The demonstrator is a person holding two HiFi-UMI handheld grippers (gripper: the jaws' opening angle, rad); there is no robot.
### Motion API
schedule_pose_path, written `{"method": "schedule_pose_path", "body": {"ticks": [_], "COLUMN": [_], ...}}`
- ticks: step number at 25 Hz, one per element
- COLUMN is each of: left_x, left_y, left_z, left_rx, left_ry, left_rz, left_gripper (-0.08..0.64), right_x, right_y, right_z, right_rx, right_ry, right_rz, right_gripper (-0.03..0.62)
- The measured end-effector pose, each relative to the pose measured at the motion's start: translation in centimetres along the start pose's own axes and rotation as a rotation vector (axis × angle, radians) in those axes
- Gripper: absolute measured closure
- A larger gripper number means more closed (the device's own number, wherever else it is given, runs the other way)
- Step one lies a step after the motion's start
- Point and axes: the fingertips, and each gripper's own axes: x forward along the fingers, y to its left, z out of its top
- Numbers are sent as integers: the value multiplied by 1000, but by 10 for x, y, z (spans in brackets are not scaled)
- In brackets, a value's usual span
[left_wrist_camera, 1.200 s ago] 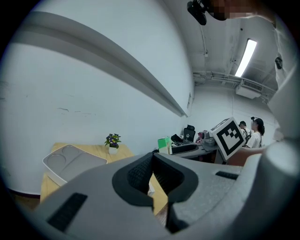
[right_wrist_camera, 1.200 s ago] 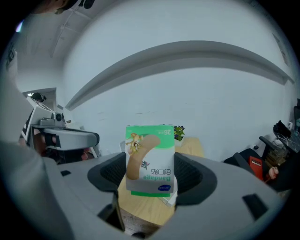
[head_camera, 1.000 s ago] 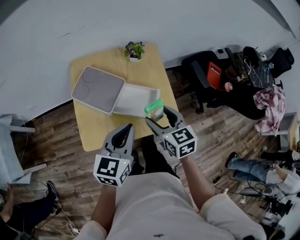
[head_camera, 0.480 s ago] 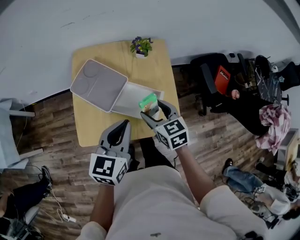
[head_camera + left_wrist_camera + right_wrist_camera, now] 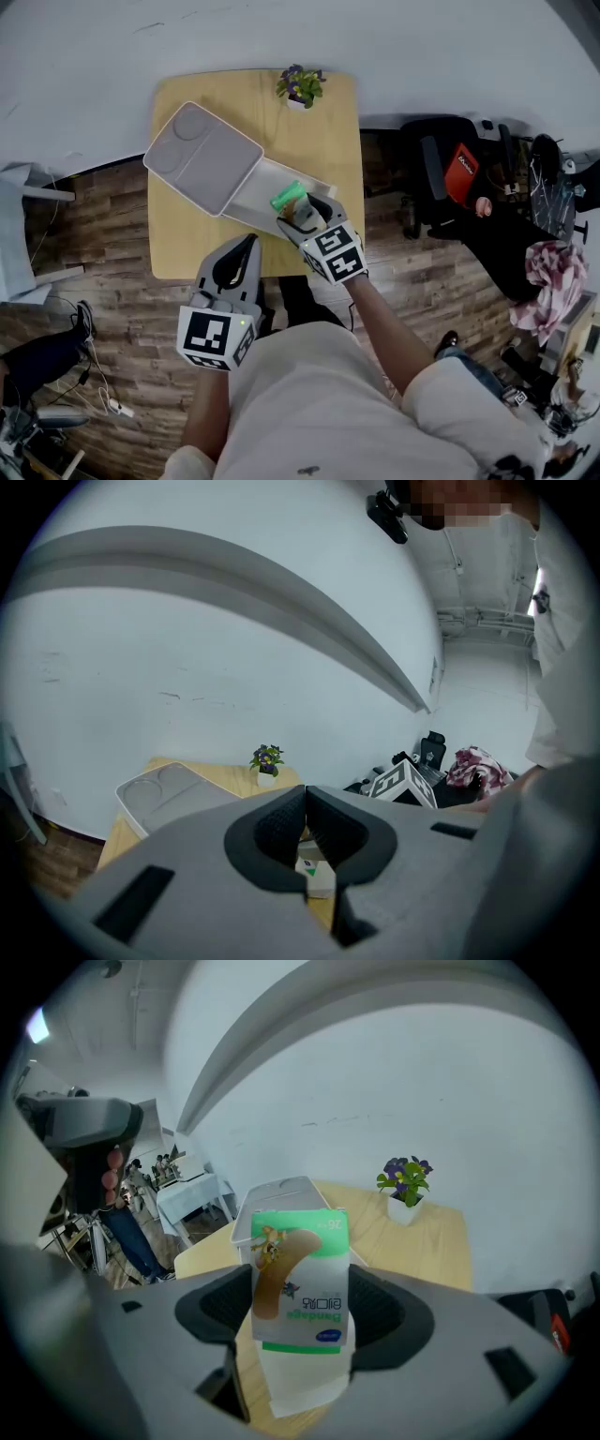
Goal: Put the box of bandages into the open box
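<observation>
My right gripper [image 5: 298, 210] is shut on the box of bandages [image 5: 288, 197], a green and white carton with a plaster drawn on it [image 5: 300, 1283]. It holds the carton upright over the near right part of the open box's white tray [image 5: 265, 184]. The grey lid [image 5: 202, 158] lies folded out to the left. The tray shows behind the carton in the right gripper view [image 5: 281, 1199]. My left gripper [image 5: 236, 269] hangs off the table's near edge, shut with nothing in it [image 5: 305, 822].
The wooden table [image 5: 178, 234] stands against a white wall. A small potted plant [image 5: 300, 85] sits at its far edge. Black office chairs [image 5: 450, 169] and clutter are to the right on the wood floor. A white table [image 5: 23, 234] is at the left.
The right gripper has carried the bandage box forward and left, from the tray's right edge to over the tray. The left gripper stayed near the table's front edge.
</observation>
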Motion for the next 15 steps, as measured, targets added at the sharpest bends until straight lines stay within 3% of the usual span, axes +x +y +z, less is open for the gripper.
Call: {"method": "schedule_pose_path", "body": {"ticks": [15], "left_x": [0], "left_y": [17], "left_z": [-7], "left_rx": [-60], "left_ry": [0], "left_rz": [146], "left_gripper": [555], "right_x": [49], "right_y": [-13], "right_z": [-33], "right_rx": [-111], "right_ry": [208], "right_rz": [63], "right_gripper": [268]}}
